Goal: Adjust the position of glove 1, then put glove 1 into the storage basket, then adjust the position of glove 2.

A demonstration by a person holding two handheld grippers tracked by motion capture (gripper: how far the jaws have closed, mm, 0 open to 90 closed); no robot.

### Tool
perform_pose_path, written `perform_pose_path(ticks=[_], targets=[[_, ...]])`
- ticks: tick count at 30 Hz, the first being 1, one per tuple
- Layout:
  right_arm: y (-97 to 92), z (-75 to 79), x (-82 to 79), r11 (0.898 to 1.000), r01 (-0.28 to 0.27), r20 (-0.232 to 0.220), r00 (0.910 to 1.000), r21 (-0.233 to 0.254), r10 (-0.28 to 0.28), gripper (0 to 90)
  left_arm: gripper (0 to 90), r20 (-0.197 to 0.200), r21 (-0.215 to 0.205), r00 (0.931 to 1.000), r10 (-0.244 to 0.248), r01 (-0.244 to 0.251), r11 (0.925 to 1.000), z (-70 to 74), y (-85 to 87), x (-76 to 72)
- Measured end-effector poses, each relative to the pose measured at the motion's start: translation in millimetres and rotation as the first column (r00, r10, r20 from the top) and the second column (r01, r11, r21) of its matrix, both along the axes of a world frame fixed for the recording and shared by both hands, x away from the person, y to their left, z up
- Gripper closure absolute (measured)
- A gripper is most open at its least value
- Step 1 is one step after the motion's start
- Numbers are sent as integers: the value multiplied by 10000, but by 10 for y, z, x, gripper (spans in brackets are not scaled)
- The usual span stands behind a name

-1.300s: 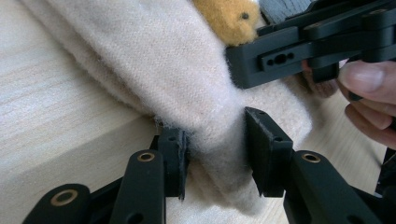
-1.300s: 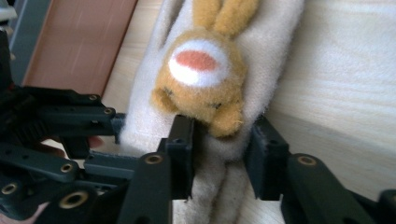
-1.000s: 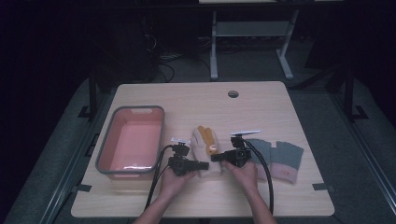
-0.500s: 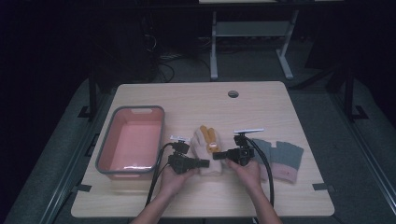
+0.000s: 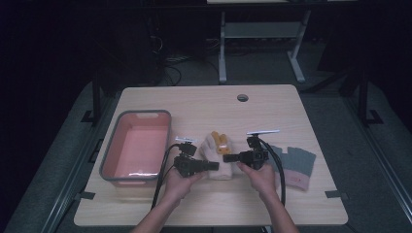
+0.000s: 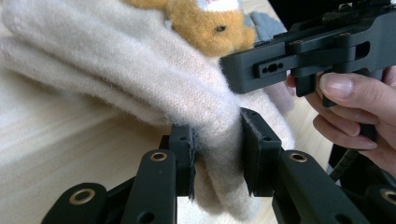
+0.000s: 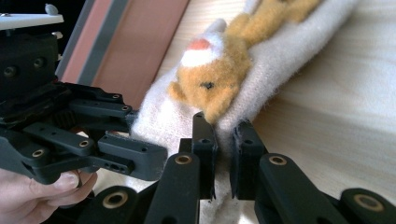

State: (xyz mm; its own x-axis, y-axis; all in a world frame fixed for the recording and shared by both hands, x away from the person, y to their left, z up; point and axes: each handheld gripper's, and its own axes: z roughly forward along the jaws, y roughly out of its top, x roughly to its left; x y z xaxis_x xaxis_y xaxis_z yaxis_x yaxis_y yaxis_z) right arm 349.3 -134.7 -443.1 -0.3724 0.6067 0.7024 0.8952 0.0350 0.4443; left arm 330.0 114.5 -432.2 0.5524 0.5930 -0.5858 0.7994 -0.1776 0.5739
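A cream woolly glove with an orange plush animal on its back lies at the table's middle front. My left gripper comes at its near end from the left, and my right gripper from the right. In the left gripper view the left gripper is shut on a fold of the cream glove. In the right gripper view the right gripper is shut on the edge of the glove, just under the orange animal. The glove's near end hangs a little off the wood.
A pink tub with a grey rim stands at the left of the table. A pair of grey gloves with pink cuffs lies to the right of my right hand. A cable hole sits near the far edge.
Both grippers have risen slightly, and the glove's near end has come up with them. Tub and grey gloves have not moved.
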Motion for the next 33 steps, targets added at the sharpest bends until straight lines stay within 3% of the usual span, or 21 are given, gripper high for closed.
perform_pose_path(ticks=[21,33], targets=[[31,386,43,9990,-100,612,9981,438,73,827,690,557,-78,9980,-313,318,9995,357,104,71],[134,520,108,9992,-340,815,9962,229,320,827,691,714,-206,9974,-126,141,9997,459,191,84]])
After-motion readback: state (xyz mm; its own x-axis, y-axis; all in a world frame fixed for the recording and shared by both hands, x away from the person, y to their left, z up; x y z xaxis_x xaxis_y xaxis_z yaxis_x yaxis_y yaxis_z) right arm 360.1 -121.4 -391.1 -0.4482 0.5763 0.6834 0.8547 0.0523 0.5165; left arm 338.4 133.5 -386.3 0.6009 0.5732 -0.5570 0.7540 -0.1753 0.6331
